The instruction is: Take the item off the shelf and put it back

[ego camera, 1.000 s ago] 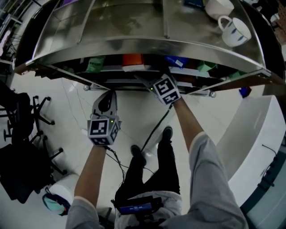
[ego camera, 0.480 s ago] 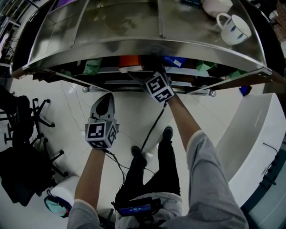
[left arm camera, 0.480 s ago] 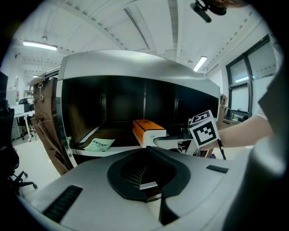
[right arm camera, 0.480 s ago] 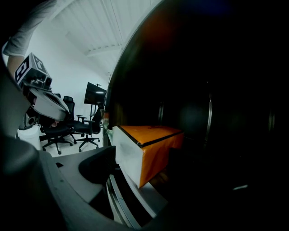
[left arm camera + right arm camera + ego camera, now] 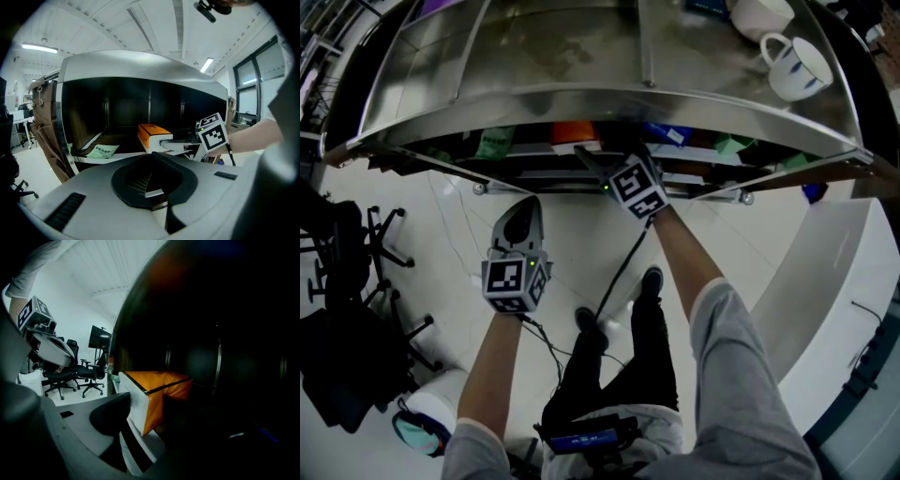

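Head view: at 9 o'clock the left gripper (image 5: pixel 523 208) hangs empty, jaws together. At 12 o'clock the right gripper (image 5: pixel 152 425), jaws just closing, pinches the orange box (image 5: pixel 161 385), not yet off the shelf (image 5: pixel 581 94); lifting and returning remain.

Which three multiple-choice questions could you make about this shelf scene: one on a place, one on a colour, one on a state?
1. Where on the shelf is the orange box? A on its top; B on a lower level, inside; C hanging from its side.
2. What colour is the flat packet beside the box? A red; B black; C green.
3. What does the right claw do? A grips the box; B hangs empty; C holds a mug.
Answers: B, it lies under the shelf's top; C, it looks green; A, its jaws, which have just been closing, press the box's sides.
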A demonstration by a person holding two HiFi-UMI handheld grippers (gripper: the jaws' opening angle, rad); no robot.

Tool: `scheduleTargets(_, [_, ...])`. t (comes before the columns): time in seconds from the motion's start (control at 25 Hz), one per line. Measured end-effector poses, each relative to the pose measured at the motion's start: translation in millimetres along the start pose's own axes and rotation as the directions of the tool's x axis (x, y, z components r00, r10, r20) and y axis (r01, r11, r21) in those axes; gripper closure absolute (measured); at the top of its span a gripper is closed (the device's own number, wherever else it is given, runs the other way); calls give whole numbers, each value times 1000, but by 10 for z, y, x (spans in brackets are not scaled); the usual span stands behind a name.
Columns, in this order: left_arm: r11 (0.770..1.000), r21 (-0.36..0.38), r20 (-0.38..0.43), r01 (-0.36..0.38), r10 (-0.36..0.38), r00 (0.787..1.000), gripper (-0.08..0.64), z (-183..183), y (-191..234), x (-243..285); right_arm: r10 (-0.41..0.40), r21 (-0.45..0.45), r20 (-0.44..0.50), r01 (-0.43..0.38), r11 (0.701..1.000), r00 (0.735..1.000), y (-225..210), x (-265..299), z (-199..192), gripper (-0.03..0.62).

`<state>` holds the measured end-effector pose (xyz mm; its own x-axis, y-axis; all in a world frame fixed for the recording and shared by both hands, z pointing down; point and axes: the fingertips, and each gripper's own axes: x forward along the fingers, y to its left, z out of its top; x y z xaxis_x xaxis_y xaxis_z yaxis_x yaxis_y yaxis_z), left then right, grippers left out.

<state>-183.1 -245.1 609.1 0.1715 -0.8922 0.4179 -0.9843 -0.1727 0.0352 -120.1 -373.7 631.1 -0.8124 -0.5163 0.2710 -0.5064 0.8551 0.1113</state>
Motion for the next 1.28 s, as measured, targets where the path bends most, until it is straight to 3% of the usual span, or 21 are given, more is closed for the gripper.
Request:
scheduleTargets(0.72, [1000,-10,-2,-8,8,1000,555,25,23,-93,-6,-8,-32,6,1000,999,132,-172,96,388])
scheduleTargets(1.28, [1000,-22,-9,-5,5,1000,555,197,-95,-535,-26,28,-47,28,999,999,379,-689,483,399])
